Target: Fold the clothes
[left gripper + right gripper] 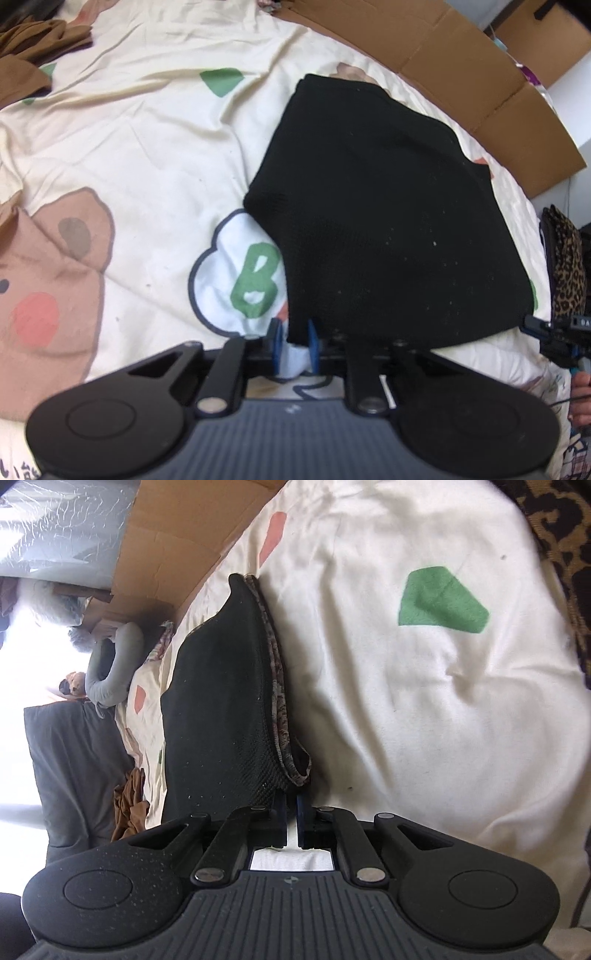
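Observation:
A black knitted garment (384, 206) lies folded on a cream bed sheet (147, 140) printed with bears and green shapes. My left gripper (294, 345) is at the garment's near left corner, its blue fingers a little apart around the cloth edge. My right gripper (291, 812) is shut on the garment's (221, 709) near edge, where a patterned inner layer (279, 686) shows along the fold. The right gripper also shows in the left wrist view (554, 332) at the garment's right corner.
Flattened cardboard (461, 62) borders the bed's far side. Brown clothes (33, 44) lie at the far left. A leopard-print cloth (569, 266) lies off the right edge. A grey pillow (110, 664) and dark bedding (74, 768) lie beyond the bed.

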`<state>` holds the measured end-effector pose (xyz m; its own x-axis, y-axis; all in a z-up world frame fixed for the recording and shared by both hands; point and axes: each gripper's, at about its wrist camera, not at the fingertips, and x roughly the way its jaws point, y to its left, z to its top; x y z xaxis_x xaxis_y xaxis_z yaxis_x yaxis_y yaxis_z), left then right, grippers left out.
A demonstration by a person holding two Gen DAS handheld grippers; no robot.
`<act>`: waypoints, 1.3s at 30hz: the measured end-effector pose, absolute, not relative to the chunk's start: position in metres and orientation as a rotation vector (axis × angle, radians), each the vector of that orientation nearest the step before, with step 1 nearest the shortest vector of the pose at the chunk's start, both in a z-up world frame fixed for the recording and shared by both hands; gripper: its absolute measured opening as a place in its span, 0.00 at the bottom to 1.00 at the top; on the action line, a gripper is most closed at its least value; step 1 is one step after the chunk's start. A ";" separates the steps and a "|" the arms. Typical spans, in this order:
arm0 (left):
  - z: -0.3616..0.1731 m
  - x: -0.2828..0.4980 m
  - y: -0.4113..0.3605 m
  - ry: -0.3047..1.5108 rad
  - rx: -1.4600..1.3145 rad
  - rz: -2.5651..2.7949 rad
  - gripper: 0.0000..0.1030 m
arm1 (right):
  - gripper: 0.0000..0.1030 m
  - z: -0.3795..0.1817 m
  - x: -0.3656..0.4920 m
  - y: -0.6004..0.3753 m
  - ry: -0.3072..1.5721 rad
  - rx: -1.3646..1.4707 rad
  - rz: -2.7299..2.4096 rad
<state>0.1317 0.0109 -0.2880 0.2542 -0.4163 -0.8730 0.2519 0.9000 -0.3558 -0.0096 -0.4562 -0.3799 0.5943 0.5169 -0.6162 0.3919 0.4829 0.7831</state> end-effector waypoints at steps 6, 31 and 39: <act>-0.290 0.134 0.019 1.243 -0.209 -0.454 0.20 | 0.15 -0.392 -0.006 -0.454 1.020 1.149 0.069; -0.278 0.135 -0.005 1.338 -0.387 -0.517 0.05 | 0.06 -0.342 0.033 -0.477 0.877 1.111 0.047; -0.285 0.106 -0.021 1.435 -0.439 -0.610 0.05 | 0.06 -0.320 0.064 -0.501 0.898 1.009 -0.002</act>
<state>0.1058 -0.0214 -0.2851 0.0280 -0.6279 -0.7778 0.1245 0.7743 -0.6205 0.0639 -0.5009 -0.3197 0.6545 0.3864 -0.6499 0.3900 0.5638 0.7280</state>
